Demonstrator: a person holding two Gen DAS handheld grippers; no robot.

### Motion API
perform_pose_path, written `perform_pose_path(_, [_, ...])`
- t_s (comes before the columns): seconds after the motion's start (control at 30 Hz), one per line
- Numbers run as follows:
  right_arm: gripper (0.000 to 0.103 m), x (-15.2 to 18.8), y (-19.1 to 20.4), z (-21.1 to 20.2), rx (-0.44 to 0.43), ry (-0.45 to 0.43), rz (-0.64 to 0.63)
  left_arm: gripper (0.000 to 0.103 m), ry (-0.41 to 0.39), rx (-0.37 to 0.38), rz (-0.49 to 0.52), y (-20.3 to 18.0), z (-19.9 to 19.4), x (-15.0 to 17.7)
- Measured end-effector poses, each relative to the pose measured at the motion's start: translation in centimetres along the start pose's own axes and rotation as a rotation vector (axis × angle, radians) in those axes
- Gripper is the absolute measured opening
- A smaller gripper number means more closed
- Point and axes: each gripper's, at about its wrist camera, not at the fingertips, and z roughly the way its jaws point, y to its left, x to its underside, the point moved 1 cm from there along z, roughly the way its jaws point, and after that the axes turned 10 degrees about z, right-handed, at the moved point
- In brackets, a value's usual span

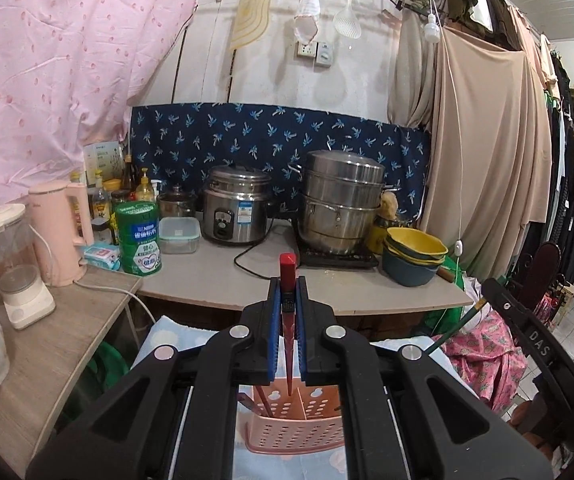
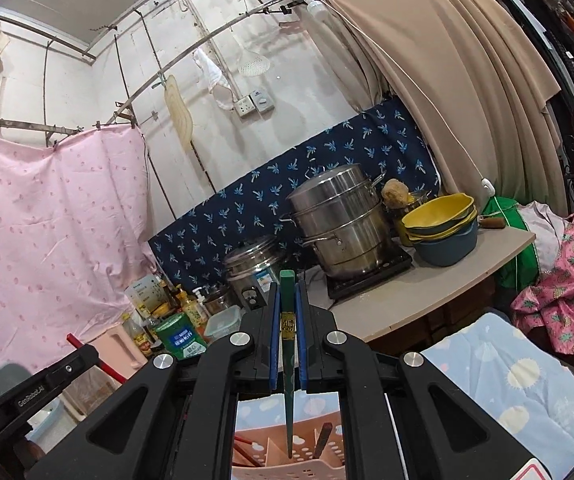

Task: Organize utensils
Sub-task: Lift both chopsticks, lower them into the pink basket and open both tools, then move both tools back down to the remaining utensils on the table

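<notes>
My left gripper [image 1: 287,292] is shut on a red chopstick [image 1: 287,280]. The stick hangs point-down, its tip just over the pink perforated utensil holder [image 1: 295,432] below. A dark red utensil [image 1: 265,402] stands in the holder's left compartment. My right gripper [image 2: 287,296] is shut on a green chopstick [image 2: 287,360], point-down, its tip inside the top of the same pink holder [image 2: 287,468]. Red utensils [image 2: 247,450] and a brown handle [image 2: 323,438] stand in the holder. The right gripper shows at the right edge of the left wrist view [image 1: 527,328] with the green stick [image 1: 453,330].
The holder stands on a blue cloud-print cloth [image 1: 159,336]. Behind is a counter [image 1: 327,292] with a rice cooker [image 1: 237,210], a steel steamer pot [image 1: 341,204], stacked bowls [image 1: 415,254], a green tin [image 1: 139,238], a kettle [image 1: 63,232] and a blender [image 1: 15,268].
</notes>
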Motion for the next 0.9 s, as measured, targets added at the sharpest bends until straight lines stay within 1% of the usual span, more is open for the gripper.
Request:
perform_pose_path(0.13, [0.007,1.5,-0.8,1.7,0.008,0.064,-0.001,0.007,0.028,0.005,-0.005,0.1,1.0,0.9])
perform_pose_path(0.33, [0.007,3.3,-0.8,2.8,0.016,0.129,-0.023,0.008,0.06,0.022,-0.029,0.2,1.7,1.9])
perform_pose_path(0.4, [0.011,3.6,-0.9,3.1,0.022,0.155,-0.027,0.009,0.06,0.035,-0.056,0.5,1.6,2.1])
perform_pose_path(0.43, [0.019,3.8,-0.9,3.1,0.031,0.16,-0.032,0.01,0.062,0.046,-0.061,0.6,1.6,2.2])
perform_pose_path(0.47, [0.029,3.9,-0.9,3.0,0.035,0.162,-0.038,0.017,0.066,0.044,-0.063,0.6,1.4,2.3])
perform_pose_path(0.5, [0.033,4.0,-0.8,2.7,0.032,0.162,-0.04,0.031,0.067,0.04,-0.064,0.6,1.3,2.3])
perform_pose_path(0.53, [0.039,4.0,-0.8,2.5,0.03,0.16,-0.041,0.036,0.065,0.039,-0.066,0.5,1.0,2.3])
perform_pose_path(0.57, [0.04,4.0,-0.8,2.1,0.029,0.157,-0.043,0.044,0.063,0.033,-0.068,0.5,0.7,2.3])
perform_pose_path(0.6, [0.04,4.0,-0.7,1.8,0.028,0.158,-0.047,0.047,0.064,0.031,-0.069,0.5,0.5,2.4])
perform_pose_path(0.9, [0.04,4.3,0.0,-1.9,0.0,0.182,-0.037,0.048,0.126,0.056,-0.077,0.0,-1.6,3.2])
